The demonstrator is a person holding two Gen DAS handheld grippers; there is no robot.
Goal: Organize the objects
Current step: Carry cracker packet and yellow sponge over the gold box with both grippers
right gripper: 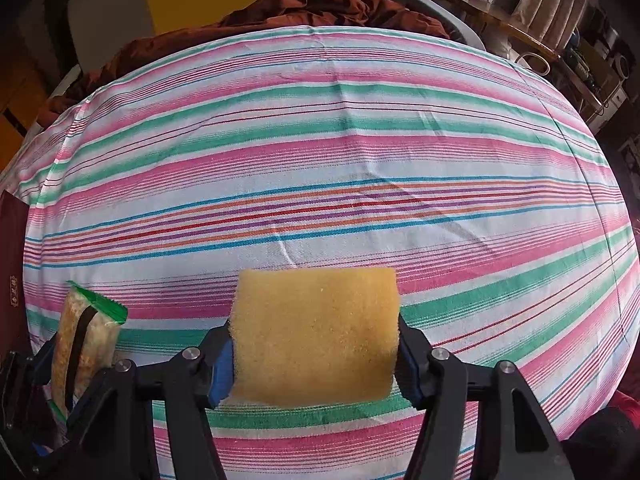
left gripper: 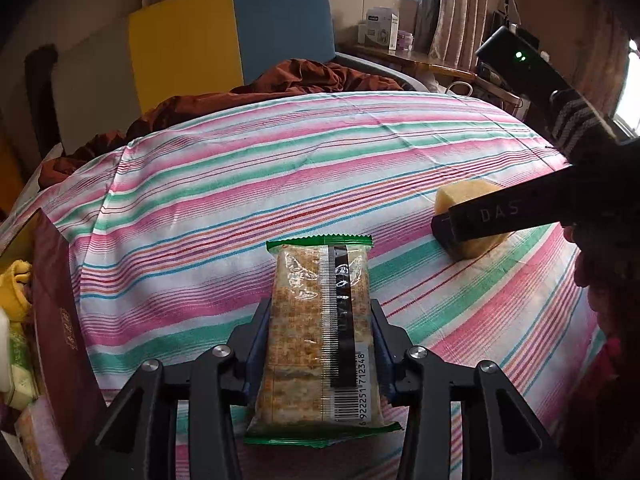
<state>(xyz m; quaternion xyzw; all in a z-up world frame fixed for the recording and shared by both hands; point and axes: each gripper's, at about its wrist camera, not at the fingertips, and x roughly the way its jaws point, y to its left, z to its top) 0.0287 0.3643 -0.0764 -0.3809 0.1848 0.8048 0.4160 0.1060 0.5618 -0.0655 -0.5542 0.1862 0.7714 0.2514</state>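
A cracker pack [left gripper: 320, 336] is clamped lengthwise between the jaws of the left gripper [left gripper: 320, 344], above the striped sheet [left gripper: 240, 184], probably so it can be slid upright into the box [left gripper: 60, 320] at the left. A sponge [right gripper: 316, 332] is pinched at its sides by the right gripper [right gripper: 316, 356], just over the sheet, likely bound for the same box.

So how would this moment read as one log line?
left gripper: shut on cracker packet | right gripper: shut on yellow sponge | both above striped sheet
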